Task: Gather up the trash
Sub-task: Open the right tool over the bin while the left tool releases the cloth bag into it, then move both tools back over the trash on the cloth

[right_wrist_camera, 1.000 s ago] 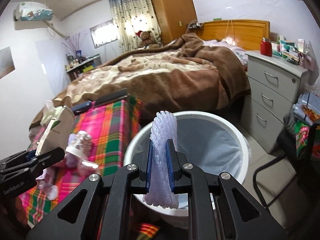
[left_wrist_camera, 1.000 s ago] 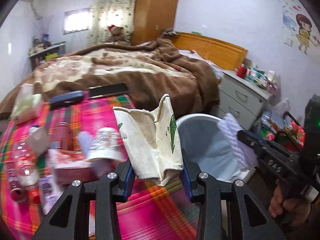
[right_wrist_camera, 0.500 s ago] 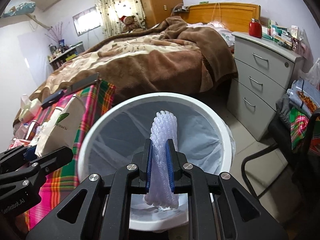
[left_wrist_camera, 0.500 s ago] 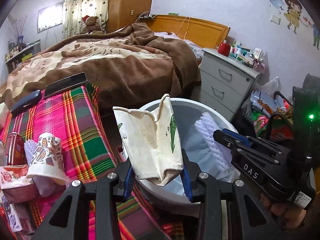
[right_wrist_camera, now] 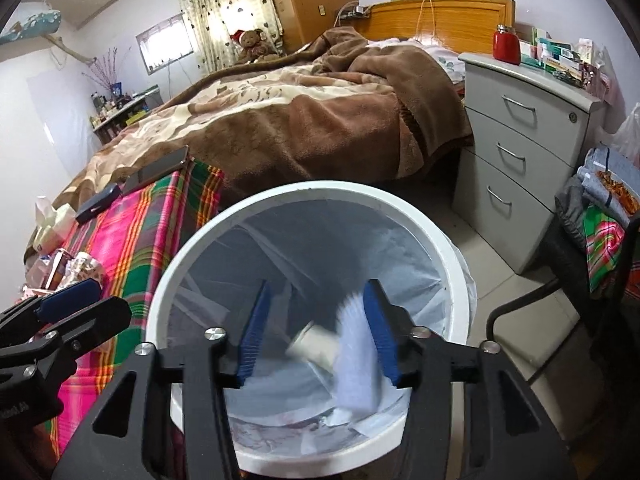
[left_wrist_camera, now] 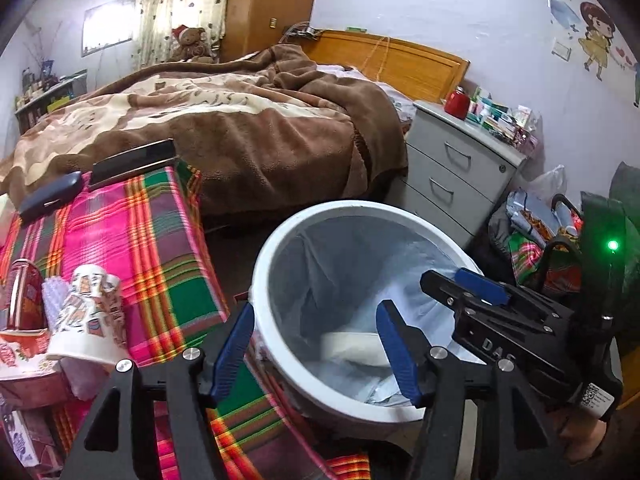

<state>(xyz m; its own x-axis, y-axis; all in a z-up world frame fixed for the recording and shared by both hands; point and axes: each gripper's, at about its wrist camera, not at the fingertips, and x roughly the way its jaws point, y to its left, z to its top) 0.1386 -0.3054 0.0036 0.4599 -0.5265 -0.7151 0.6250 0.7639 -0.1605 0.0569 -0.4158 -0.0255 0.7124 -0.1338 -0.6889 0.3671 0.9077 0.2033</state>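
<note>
The white trash bin [left_wrist_camera: 272,344] with a pale liner stands on the floor beside the plaid-covered table; it also shows in the right wrist view [right_wrist_camera: 452,248]. My left gripper [left_wrist_camera: 316,354] is open and empty over the bin's near rim. The crumpled paper cup [left_wrist_camera: 352,350] lies inside the bin. My right gripper [right_wrist_camera: 318,332] is open over the bin's mouth. The white foam net [right_wrist_camera: 354,356] is blurred in mid-air just below its fingers, beside the cup [right_wrist_camera: 314,346]. The right gripper also shows in the left wrist view [left_wrist_camera: 460,284].
The plaid table [left_wrist_camera: 160,248] holds a patterned paper cup [left_wrist_camera: 86,320], a red can [left_wrist_camera: 22,296], cartons, a phone [left_wrist_camera: 132,162] and a dark case [left_wrist_camera: 50,196]. A bed [left_wrist_camera: 240,120], a grey drawer unit [left_wrist_camera: 452,176] and a chair [right_wrist_camera: 592,264] surround the bin.
Both grippers opened over the bin. The crumpled cup dropped from the left gripper into the bin. The foam net left the right gripper and is falling.
</note>
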